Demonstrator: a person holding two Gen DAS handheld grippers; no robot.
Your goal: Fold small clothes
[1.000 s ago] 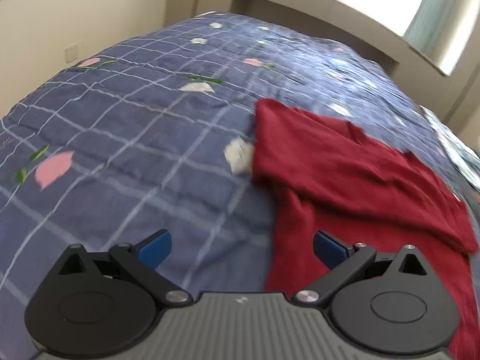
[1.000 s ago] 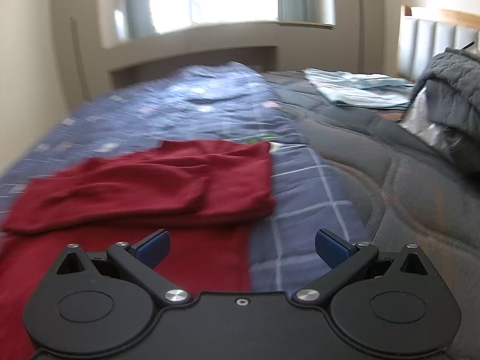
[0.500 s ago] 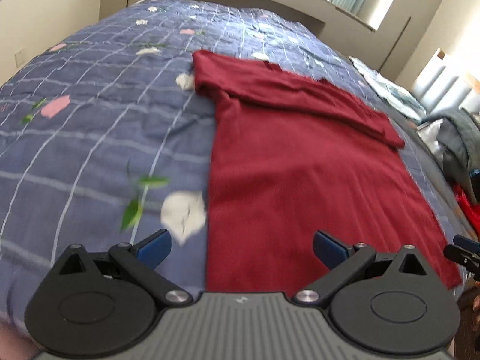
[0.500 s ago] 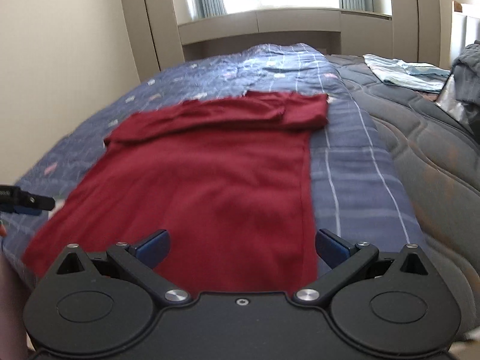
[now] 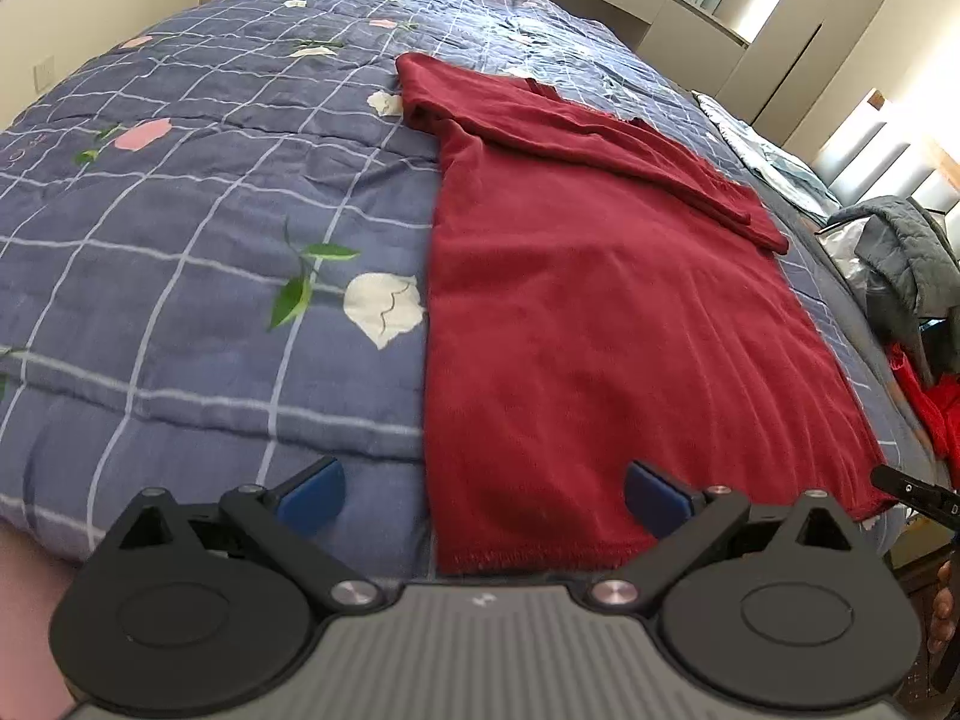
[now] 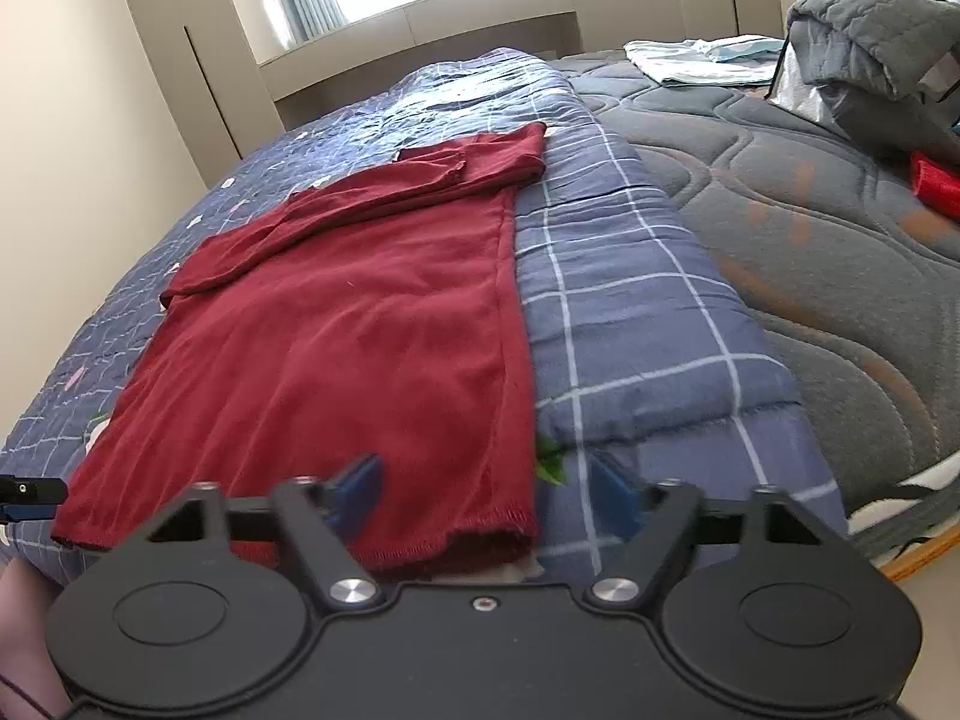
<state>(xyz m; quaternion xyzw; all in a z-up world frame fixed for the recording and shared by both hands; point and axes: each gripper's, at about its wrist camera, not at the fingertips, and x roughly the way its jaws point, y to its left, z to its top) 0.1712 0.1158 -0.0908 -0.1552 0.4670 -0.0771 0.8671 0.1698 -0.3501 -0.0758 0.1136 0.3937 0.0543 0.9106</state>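
A dark red garment [image 5: 600,300] lies flat on the blue checked quilt [image 5: 180,210], its sleeves folded across the far end. My left gripper [image 5: 483,495] is open over the garment's near left hem corner. In the right wrist view the same garment [image 6: 360,330] runs away from me. My right gripper [image 6: 489,489] is open, its jaws a little closer together, over the near right hem corner. Each gripper's tip shows at the edge of the other's view.
The quilt [image 6: 630,300] covers the left of a grey mattress [image 6: 840,210]. A grey padded jacket [image 6: 870,30], a light blue cloth [image 6: 708,57] and something bright red [image 6: 936,180] lie at the right. The bed's near edge is just below the grippers.
Both grippers have pulled back from the folded sleeves to the near hem. The right jaws have narrowed slightly.
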